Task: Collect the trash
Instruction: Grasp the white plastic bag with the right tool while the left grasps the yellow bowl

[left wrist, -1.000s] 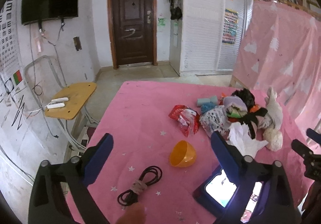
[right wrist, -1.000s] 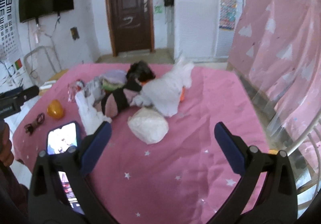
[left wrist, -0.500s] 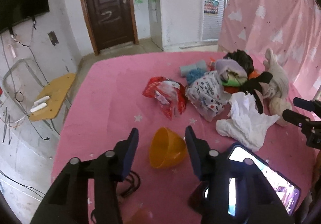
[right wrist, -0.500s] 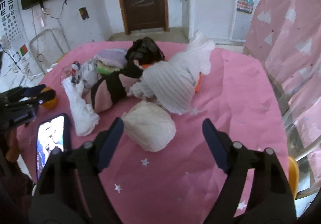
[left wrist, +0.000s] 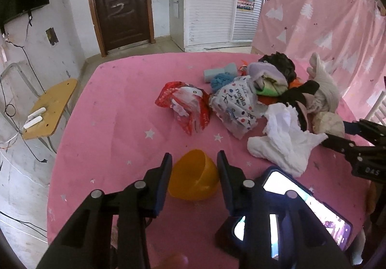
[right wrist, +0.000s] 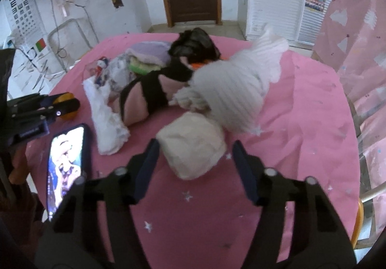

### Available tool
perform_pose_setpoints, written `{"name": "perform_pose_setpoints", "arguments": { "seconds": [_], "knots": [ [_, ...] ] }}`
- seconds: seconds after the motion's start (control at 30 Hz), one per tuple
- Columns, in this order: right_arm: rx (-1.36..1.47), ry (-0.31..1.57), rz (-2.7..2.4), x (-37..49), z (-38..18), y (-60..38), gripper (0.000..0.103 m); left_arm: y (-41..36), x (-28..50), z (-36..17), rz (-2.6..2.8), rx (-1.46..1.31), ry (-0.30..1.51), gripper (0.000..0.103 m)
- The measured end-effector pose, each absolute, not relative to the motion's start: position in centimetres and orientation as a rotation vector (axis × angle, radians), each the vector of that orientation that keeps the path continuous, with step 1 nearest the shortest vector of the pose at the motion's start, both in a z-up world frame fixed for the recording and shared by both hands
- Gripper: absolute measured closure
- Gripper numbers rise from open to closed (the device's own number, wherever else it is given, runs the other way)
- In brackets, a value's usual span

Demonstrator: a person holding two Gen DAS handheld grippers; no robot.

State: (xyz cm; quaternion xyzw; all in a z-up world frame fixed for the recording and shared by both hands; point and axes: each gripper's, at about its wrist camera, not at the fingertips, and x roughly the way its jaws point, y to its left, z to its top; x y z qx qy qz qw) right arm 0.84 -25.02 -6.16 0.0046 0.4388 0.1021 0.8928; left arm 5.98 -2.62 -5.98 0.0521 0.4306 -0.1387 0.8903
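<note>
An orange plastic half-shell [left wrist: 194, 178] lies on the pink table. My left gripper [left wrist: 194, 162] has one finger on each side of it, narrowly apart, not visibly clamped. Beyond it lie a red plastic wrapper [left wrist: 187, 106], a dotted white bag [left wrist: 237, 106] and a crumpled white tissue [left wrist: 282, 142]. My right gripper [right wrist: 195, 148] is open around a cream crumpled wad [right wrist: 193, 146] without pressing it. The orange shell [right wrist: 67, 106] and white tissue [right wrist: 106, 119] also show in the right wrist view.
A lit phone [left wrist: 306, 206] lies at the near right of the left gripper, also seen in the right wrist view [right wrist: 65, 162]. A heap of clothes [right wrist: 183, 76] fills the table's middle. A yellow chair [left wrist: 48, 112] stands left of the table.
Both grippers moved forward and down and narrowed. The left one came around the orange shell; the right one came around the cream wad.
</note>
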Motion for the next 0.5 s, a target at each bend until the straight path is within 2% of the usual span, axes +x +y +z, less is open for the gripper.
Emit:
{"name": "perform_pose_setpoints", "arguments": {
  "seconds": [0.23,0.5],
  "knots": [
    [0.017,0.877,0.218,0.4,-5.7,-24.9,0.053,-1.9,5.2,-5.9,-0.299,0.051,0.89,0.073],
    [0.069,0.805,0.206,-0.6,-3.9,-26.5,0.053,-3.0,3.9,-2.6,-0.288,0.093,0.794,0.073]
  ]
}}
